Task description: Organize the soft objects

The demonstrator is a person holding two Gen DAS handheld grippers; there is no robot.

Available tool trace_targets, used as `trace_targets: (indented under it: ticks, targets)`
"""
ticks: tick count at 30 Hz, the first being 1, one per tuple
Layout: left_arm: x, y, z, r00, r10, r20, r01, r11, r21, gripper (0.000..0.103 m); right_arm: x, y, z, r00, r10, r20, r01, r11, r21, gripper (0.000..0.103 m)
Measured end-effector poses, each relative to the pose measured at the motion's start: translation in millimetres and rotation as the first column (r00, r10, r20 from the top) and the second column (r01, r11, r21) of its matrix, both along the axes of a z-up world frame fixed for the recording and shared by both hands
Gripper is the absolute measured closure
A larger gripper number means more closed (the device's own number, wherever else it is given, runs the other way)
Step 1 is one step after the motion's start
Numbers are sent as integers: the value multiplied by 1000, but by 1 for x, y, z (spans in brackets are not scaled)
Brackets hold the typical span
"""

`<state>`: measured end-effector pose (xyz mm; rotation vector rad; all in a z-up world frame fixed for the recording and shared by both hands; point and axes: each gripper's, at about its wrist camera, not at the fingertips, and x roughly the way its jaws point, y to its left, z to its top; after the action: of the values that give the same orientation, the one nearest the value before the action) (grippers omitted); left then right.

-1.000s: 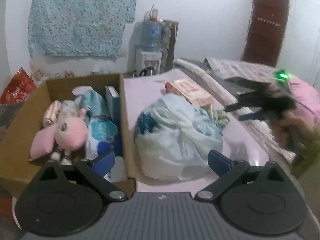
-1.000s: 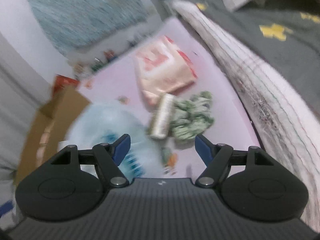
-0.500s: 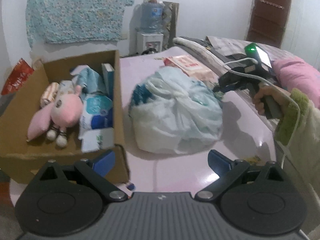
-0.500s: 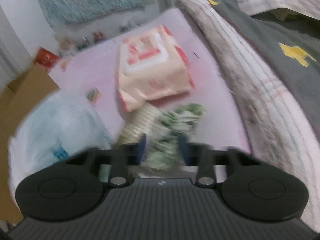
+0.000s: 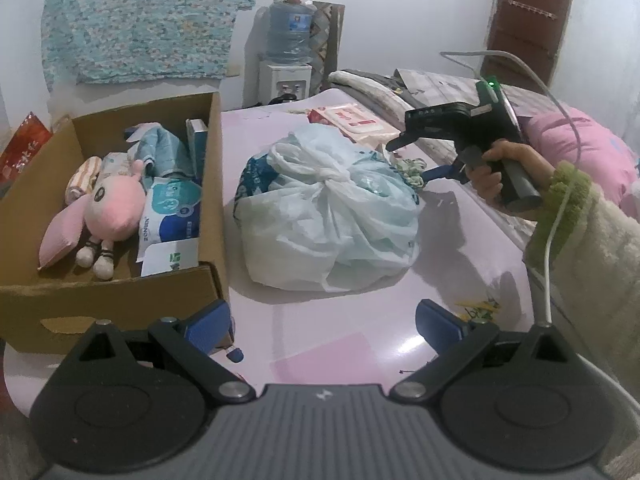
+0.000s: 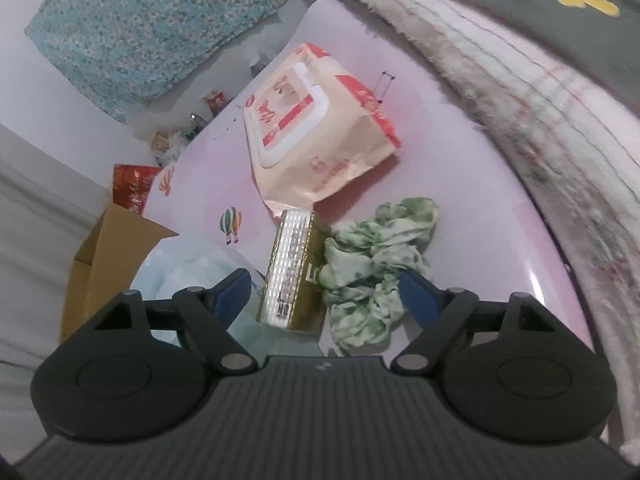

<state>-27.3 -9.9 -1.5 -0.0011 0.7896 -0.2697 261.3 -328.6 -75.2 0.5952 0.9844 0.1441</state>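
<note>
A cardboard box (image 5: 212,184) on the pink table holds a pink plush toy (image 5: 114,204), tissue packs and cloths. A tied white plastic bag (image 5: 328,216) lies beside it. My left gripper (image 5: 322,322) is open and empty, low in front of the bag. My right gripper (image 6: 324,294) is open and spans a gold packet (image 6: 292,268) and a crumpled green cloth (image 6: 376,264); it holds neither. A pink wipes pack (image 6: 312,136) lies beyond them. The right gripper also shows in the left wrist view (image 5: 420,160), behind the bag.
Folded blankets (image 6: 520,60) line the table's right edge. A pink pillow (image 5: 580,152) lies at the right. A water dispenser (image 5: 288,40) stands at the far wall. A red bag (image 5: 24,148) sits left of the box.
My right gripper has gone down over the green cloth and gold packet; its jaws were narrow half a second ago and stand open now. My left gripper has pulled back and higher.
</note>
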Motion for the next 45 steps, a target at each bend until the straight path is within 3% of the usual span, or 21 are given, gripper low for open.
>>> trace_targets:
  ticks: [7,9,11,12,14,18,19,22,31,36,39,43,45]
  targets:
    - [7,7,-7,1000,18,-14,-18,1000,-11,3,19,50,-6,996,76,-37,-83,966,-245,18]
    - [9,11,-10,999,26,-24,-27,999,-18,3,20,57,-6,997,75,-33,-82,953,-291,22]
    - [12,14,-12,999,33,-31,-34,999,-26,3,19,62,-5,997,70,-26,-75,941,-331,43]
    - [13,15,-12,999,36,-33,-37,999,-30,3,19,62,-4,997,69,-23,-73,936,-344,45]
    - [15,15,-12,999,38,-34,-40,998,-38,3,16,59,-3,998,64,-11,-64,944,-324,56]
    - [19,11,-13,999,31,-36,-32,998,-52,3,5,35,3,999,32,34,-23,967,-254,65]
    - [20,9,-13,999,27,-36,-28,998,-54,3,-1,29,6,999,23,45,-12,973,-230,74]
    - [22,1,-14,999,10,-38,-12,998,-61,3,-25,3,18,997,-8,79,19,990,-140,77]
    - [37,-59,-6,992,-123,12,124,991,-58,3,-112,-43,13,998,0,70,0,1000,2,75]
    - [67,-100,0,979,-205,15,206,973,-108,3,-140,-55,4,998,10,58,-15,997,75,73]
    - [85,-127,-4,970,-241,13,241,966,-93,3,-148,-59,1,998,19,64,-25,996,90,65]
    - [108,-155,-12,965,-261,8,261,965,-31,4,-151,-77,3,994,-16,105,-3,984,179,50]
    - [120,-165,-13,962,-271,9,272,962,-10,5,-153,-86,7,990,-38,139,8,977,212,48]
